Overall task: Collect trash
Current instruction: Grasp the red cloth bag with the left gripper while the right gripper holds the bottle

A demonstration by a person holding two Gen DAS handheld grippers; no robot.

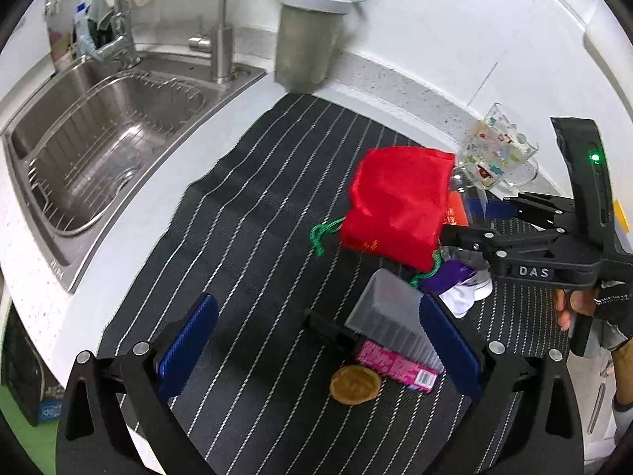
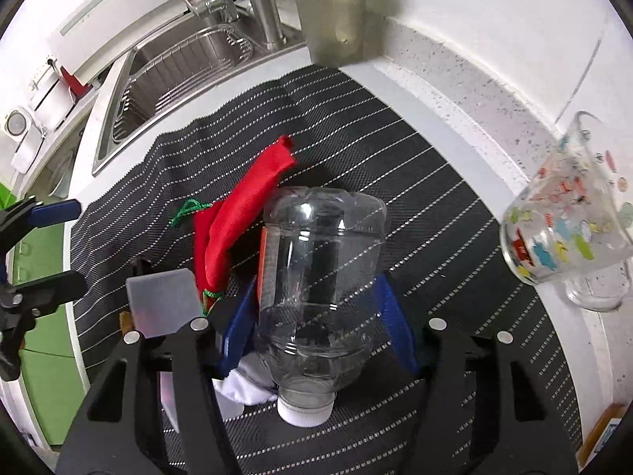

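From the left wrist, the left gripper hung open over the mat, empty. From the right wrist, the right gripper was closed around the bottle; its smooth plastic could slip and hit the mug.

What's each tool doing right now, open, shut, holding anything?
Left tool: open, empty, over the striped mat.
Right tool: shut on the clear plastic bottle, white cap toward the camera.
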